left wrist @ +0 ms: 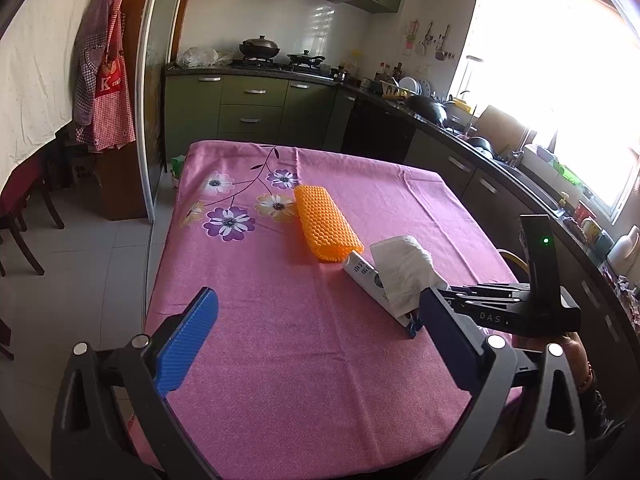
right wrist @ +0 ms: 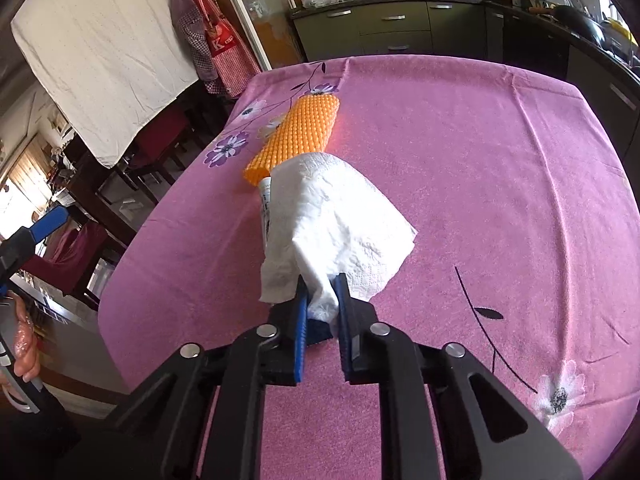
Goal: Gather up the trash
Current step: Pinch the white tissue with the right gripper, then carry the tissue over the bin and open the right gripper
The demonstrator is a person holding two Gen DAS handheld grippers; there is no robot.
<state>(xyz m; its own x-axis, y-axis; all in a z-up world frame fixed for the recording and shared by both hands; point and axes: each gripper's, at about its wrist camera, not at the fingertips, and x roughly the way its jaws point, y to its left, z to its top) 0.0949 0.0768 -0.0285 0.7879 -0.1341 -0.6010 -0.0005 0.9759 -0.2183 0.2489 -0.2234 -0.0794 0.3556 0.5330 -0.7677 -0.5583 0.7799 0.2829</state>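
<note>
Right gripper [right wrist: 322,300] clamped on white tissue [right wrist: 340,216] over tube [left wrist: 362,276]; left gripper [left wrist: 320,320] wide open, empty, above pink tablecloth [left wrist: 280,340].

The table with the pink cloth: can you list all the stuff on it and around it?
Pink flowered tablecloth: one, pink with purple and white flowers, covering the table.
Orange bumpy plastic case: one, orange, lying on the cloth beside the flowers.
White printed tube: one, white with dark print, between the orange case and the tissue, partly under the tissue.
Crumpled white paper tissue: one, white, near the table edge, pinched by the right gripper.
Red checked aprons: a few, red and white, hanging by the door.
Dark lidded woks: two, black, on the stove.
Left gripper: one, blue pads, open over the cloth.
Right gripper: one, blue pads, shut on the tissue.
</note>
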